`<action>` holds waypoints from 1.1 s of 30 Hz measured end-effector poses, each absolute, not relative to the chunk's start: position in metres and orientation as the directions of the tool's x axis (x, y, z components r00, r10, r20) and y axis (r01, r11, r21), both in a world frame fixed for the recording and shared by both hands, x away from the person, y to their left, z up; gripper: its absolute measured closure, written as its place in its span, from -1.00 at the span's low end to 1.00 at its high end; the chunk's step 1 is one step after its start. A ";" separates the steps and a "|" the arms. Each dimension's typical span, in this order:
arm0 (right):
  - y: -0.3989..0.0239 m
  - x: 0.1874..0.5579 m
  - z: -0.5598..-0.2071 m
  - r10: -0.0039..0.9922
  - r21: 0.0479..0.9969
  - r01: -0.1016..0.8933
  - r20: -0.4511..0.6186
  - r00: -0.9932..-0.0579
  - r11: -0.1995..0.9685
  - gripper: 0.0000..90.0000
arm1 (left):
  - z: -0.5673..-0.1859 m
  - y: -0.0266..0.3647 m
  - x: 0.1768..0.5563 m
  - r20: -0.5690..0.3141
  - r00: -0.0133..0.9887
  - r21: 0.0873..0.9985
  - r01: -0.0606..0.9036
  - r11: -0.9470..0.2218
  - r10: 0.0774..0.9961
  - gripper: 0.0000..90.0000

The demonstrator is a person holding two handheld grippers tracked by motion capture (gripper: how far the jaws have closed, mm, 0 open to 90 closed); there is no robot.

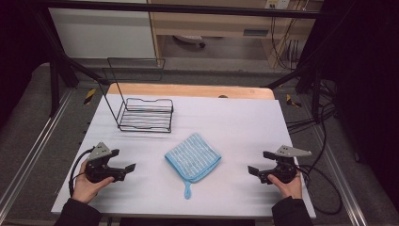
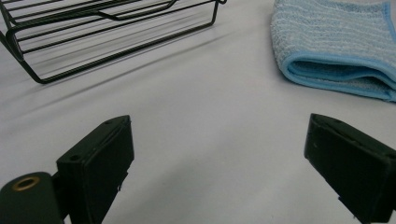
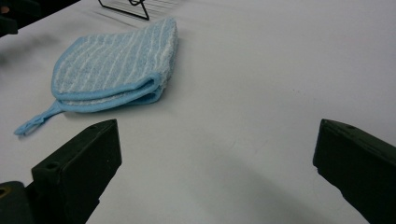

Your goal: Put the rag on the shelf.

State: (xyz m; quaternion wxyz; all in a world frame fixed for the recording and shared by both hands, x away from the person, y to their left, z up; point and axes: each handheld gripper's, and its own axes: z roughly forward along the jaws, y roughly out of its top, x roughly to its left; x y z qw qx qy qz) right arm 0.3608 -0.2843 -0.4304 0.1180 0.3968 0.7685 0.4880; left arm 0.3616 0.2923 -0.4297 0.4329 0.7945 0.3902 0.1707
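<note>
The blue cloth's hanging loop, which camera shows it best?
The high view: the whole folded blue cloth lies there with its hanging loop pointing toward the person. The right gripper view shows the loop small at the left edge; the left gripper view shows a folded corner.

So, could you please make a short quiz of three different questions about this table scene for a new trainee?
1. True or false: the folded blue cloth lies inside the wire rack.
2. Which is open: A) left claw alone, B) right claw alone, C) both?
3. Which side of the table does the cloth's hanging loop point to?

Key: 1 false; 2 C; 3 the person's side.
</note>
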 end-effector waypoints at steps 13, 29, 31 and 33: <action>-0.280 0.361 -0.430 0.727 0.838 0.498 0.196 -0.658 0.225 -0.97 | -0.425 0.281 0.364 -0.083 0.641 0.817 0.482 -0.316 0.763 -0.83; -0.274 0.363 -0.431 0.725 0.834 0.498 0.188 -0.663 0.239 -0.97 | -0.418 0.255 0.369 -0.097 0.641 0.805 0.500 -0.319 0.761 -0.78; -0.274 0.362 -0.431 0.727 0.834 0.497 0.185 -0.661 0.240 -0.97 | -0.415 0.251 0.370 -0.107 0.644 0.807 0.501 -0.312 0.758 -0.75; -0.275 0.362 -0.430 0.728 0.835 0.496 0.185 -0.660 0.237 -0.97 | -0.411 0.243 0.373 -0.108 0.647 0.805 0.502 -0.315 0.755 -0.73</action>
